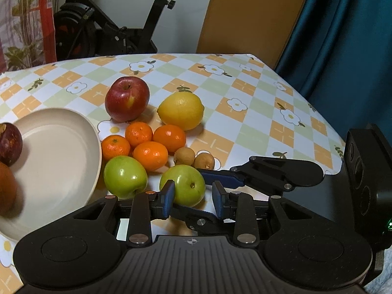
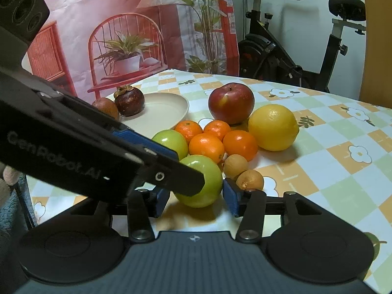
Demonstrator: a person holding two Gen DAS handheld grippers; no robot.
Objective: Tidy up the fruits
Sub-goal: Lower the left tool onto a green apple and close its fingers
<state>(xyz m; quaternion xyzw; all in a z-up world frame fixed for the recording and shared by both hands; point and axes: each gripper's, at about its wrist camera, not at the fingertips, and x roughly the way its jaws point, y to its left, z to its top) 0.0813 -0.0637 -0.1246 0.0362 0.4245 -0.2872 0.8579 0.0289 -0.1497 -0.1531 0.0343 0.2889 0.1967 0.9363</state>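
Observation:
A green apple (image 1: 186,183) lies near the table's front edge, and both grippers surround it. My left gripper (image 1: 194,198) comes down from above with its jaws narrow. Its left pad lies on the apple's left side and the other pad stands close on the right. In the right wrist view its near finger (image 2: 181,178) crosses the front of that apple (image 2: 208,183). My right gripper (image 2: 196,202) straddles the apple crosswise, pads a little off its sides. A cream plate (image 1: 61,147) at the left holds a dark mangosteen (image 2: 129,100) and a brown fruit (image 2: 106,107).
A second green apple (image 1: 125,177), several mandarins (image 1: 150,155), two small brown longans (image 1: 204,161), a lemon (image 1: 181,110) and a red apple (image 1: 127,99) crowd behind the grippers. The table edge (image 1: 330,171) runs along the right. An exercise bike stands beyond the table.

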